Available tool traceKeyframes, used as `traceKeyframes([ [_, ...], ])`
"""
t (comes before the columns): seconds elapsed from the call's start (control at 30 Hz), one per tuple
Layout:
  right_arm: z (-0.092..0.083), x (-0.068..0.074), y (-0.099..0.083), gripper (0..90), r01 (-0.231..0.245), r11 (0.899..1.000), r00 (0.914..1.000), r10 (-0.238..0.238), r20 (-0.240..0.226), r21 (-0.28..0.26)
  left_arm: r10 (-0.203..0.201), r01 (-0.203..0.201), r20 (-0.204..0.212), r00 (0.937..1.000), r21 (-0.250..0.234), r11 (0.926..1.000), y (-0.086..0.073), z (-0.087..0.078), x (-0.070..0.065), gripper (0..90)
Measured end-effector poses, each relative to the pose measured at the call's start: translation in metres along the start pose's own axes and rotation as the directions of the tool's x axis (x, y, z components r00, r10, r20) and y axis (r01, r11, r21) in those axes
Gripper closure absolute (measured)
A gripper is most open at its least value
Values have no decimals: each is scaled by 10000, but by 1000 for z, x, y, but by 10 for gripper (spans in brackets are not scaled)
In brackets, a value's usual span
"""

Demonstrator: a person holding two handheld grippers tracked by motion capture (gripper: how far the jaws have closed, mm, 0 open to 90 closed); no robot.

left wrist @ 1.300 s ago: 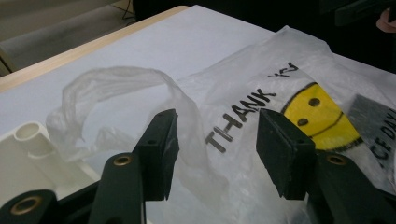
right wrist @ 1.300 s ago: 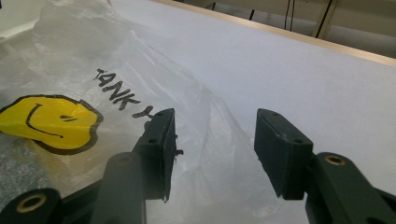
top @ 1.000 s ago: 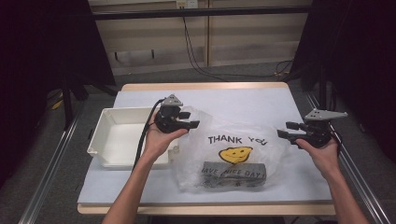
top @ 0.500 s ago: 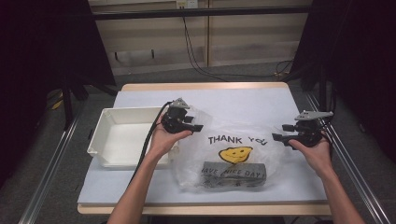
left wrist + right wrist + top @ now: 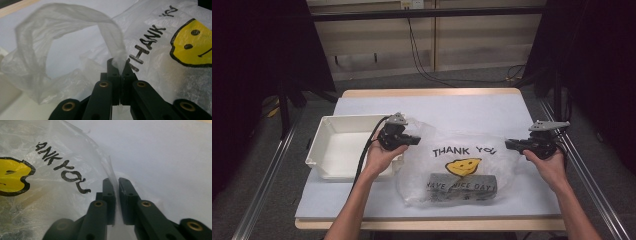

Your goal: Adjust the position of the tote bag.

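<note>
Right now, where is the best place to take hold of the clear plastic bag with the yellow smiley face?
Grip the clear plastic bag at its thin handle loop, coming level from the left end. The loop stands up free, narrow enough for jaws.

Only readable stuff is on the clear plastic bag (image 5: 457, 165): "THANK YOU" in black capitals across the top, a yellow smiley face (image 5: 463, 166) under it, and "HAVE A NICE DAY!" along the bottom, sitting over something grey inside the bag. From the left gripper view you get "THANK" plus the start of "YOU" next to the smiley. The right gripper view catches "ANK YOU". Nothing else has any lettering I can make out.
</note>
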State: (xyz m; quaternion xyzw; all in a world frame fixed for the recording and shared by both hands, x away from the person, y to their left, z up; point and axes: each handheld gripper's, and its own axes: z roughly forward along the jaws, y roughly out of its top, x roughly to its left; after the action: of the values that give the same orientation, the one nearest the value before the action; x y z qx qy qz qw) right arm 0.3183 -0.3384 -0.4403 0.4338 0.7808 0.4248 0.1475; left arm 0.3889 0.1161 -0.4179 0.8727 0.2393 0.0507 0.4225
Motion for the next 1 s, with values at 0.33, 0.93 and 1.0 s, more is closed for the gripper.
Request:
traceKeyframes([
  [0.33, -16, 5, 2, 900, 47, 9978, 10000, -51, -64, -655, -8, 10, 56, 10000, -454, 9990, -13, -18, -5, 896],
  [0.93, -57, 31, 20, 900, 443, 9731, 9975, -557, -443, -2262, 507, -444, 276, 9983, -1927, 9803, -1, -54, -31, 897],
  [1.0, -63, 36, 23, 900, 559, 9696, 9964, -696, -494, -2382, 659, -587, 278, 9974, -2094, 9761, 3, -59, -35, 897],
])
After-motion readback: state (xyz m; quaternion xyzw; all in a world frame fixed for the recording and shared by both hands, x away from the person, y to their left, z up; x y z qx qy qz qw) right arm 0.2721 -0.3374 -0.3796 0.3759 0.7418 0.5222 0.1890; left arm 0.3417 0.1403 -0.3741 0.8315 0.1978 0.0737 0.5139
